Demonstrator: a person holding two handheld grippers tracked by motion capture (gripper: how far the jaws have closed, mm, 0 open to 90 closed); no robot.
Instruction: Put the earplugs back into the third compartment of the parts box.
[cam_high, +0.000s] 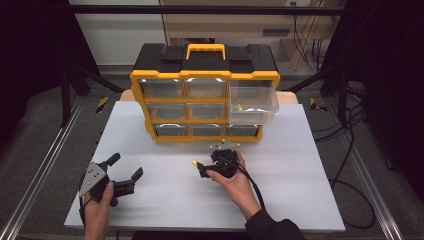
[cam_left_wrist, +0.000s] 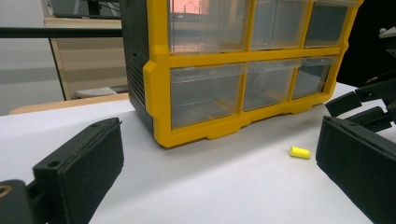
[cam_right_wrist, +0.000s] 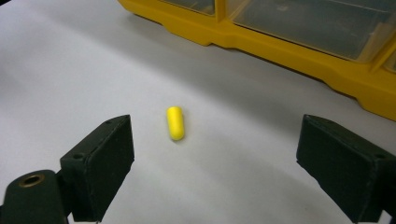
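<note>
Black padded fingers (cam_right_wrist: 100, 172) of the right gripper (cam_right_wrist: 233, 168) stand spread wide, with nothing between them but bare table; the small yellow foam earplug (cam_right_wrist: 175, 123) lies just ahead of them, nearer the left-hand pad in the right gripper view. It rests on its side on the white table (cam_high: 300, 200), apart from everything, a little in front of the organizer's bottom row.

Judging by its rounded bullet shape and matte look, the plug is likely very light and soft: it should squash under the pads and spring back, and it may roll or skid if nudged on one side alone. The best hold is probably across its short width at mid-length, the pads brought down to either side and closed gently.

Off to the person's left, the left gripper (cam_high: 122, 175) is also held agape over the table, gripping nothing.

Farther back stands the yellow-and-black drawer organizer (cam_high: 205, 95), its upper-right clear drawer (cam_high: 253, 102) pulled out, with something small and yellow inside.
</note>
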